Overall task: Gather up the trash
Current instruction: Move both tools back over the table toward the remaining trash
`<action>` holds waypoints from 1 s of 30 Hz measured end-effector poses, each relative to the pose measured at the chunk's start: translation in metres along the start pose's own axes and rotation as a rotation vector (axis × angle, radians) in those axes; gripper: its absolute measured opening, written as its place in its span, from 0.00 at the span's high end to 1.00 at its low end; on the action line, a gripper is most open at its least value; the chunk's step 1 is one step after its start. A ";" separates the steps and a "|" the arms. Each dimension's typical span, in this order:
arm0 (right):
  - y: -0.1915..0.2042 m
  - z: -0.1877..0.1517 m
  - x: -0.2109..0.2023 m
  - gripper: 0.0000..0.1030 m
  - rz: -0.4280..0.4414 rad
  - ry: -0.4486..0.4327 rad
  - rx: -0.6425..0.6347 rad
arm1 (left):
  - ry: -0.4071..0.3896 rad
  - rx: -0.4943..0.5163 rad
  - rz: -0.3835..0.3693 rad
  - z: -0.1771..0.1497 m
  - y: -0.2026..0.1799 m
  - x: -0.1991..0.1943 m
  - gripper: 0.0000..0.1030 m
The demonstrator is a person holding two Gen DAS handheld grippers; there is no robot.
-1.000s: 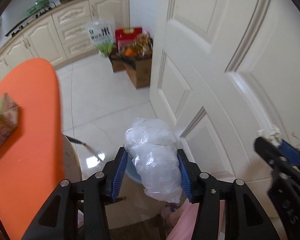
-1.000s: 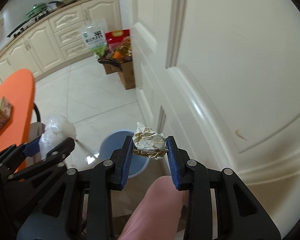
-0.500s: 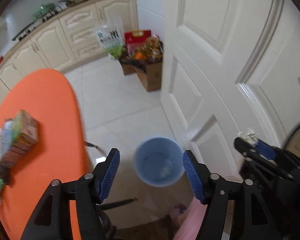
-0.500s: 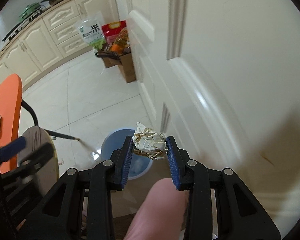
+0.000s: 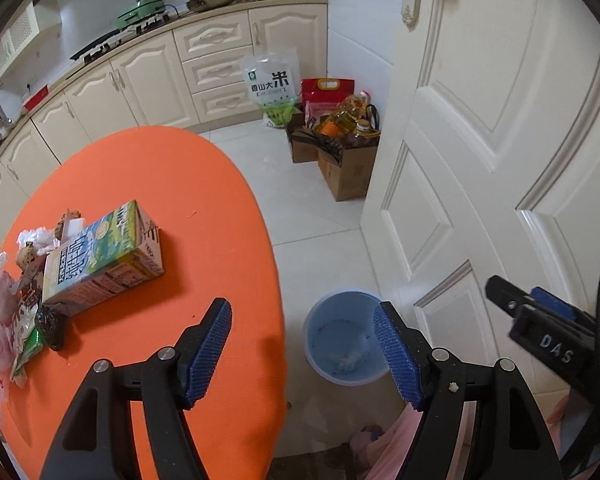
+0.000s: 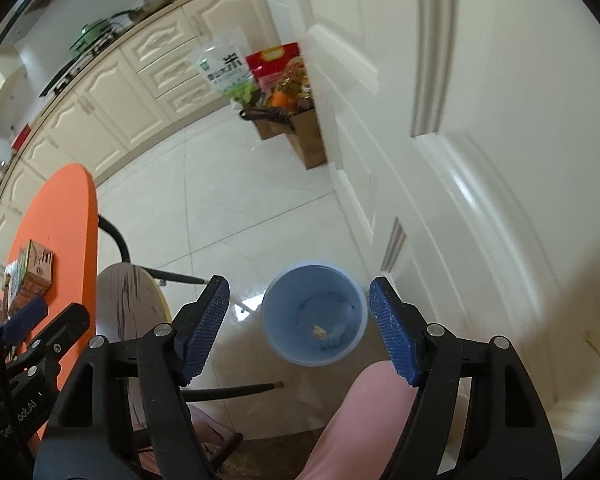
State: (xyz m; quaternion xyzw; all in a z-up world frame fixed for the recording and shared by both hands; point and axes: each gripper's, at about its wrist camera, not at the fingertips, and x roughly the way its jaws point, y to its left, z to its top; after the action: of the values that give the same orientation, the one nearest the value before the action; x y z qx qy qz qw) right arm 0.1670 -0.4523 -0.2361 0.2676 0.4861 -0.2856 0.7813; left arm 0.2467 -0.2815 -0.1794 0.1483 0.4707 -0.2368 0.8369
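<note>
Right gripper (image 6: 298, 330): the jaws are opening, nothing lies between the blue pads (image 6: 204, 326), and it hangs directly above the blue bin (image 6: 314, 314) on the floor beside the white door (image 6: 480, 128). A small crumpled scrap (image 6: 320, 331) lies on the bin floor. Left gripper (image 5: 302, 354): the jaws are likewise opening and empty, straddling the edge of the orange table (image 5: 152, 184). The drop step appears complete. Remaining trash sits at the table's left side: a milk carton (image 5: 100, 256) lying flat, with plastic bags and wrappers (image 5: 8, 320) touching it. The next move calls for reaching there with open jaws and gripping one item.
</note>
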 end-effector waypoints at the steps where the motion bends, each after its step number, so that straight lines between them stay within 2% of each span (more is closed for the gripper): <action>1: 0.001 -0.001 -0.002 0.32 -0.007 -0.001 0.003 | 0.000 -0.002 -0.003 0.001 0.002 0.000 0.32; 7: 0.028 -0.011 -0.032 0.32 -0.020 -0.047 -0.053 | -0.042 -0.036 -0.008 -0.015 0.033 -0.037 0.32; 9: 0.045 -0.017 -0.045 0.30 -0.007 -0.075 -0.094 | -0.070 -0.050 -0.007 -0.024 0.044 -0.055 0.32; 11: 0.066 -0.025 -0.060 0.22 0.012 -0.113 -0.141 | -0.108 -0.073 0.000 -0.037 0.058 -0.074 0.32; 13: 0.086 -0.034 -0.073 0.21 0.032 -0.143 -0.181 | -0.139 -0.101 0.010 -0.050 0.074 -0.091 0.32; 16: 0.117 -0.050 -0.091 0.21 0.038 -0.183 -0.229 | -0.179 -0.161 0.053 -0.074 0.100 -0.116 0.32; 18: 0.135 -0.062 -0.103 0.20 0.074 -0.197 -0.252 | -0.203 -0.194 0.078 -0.091 0.117 -0.133 0.32; 20: 0.148 -0.072 -0.113 0.13 0.111 -0.208 -0.263 | -0.223 -0.225 0.098 -0.108 0.133 -0.147 0.30; 25: 0.192 -0.099 -0.135 0.11 0.184 -0.246 -0.367 | -0.277 -0.320 0.169 -0.149 0.169 -0.187 0.25; 28: 0.220 -0.111 -0.141 0.01 0.223 -0.260 -0.425 | -0.299 -0.386 0.210 -0.168 0.190 -0.206 0.21; 30: 0.234 -0.118 -0.141 0.01 0.250 -0.258 -0.444 | -0.305 -0.432 0.231 -0.180 0.205 -0.216 0.21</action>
State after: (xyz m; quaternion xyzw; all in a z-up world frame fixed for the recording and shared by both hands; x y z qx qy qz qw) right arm 0.2092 -0.1817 -0.1195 0.1094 0.3964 -0.1053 0.9054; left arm 0.1313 0.0320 -0.0812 -0.0182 0.3588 -0.0538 0.9317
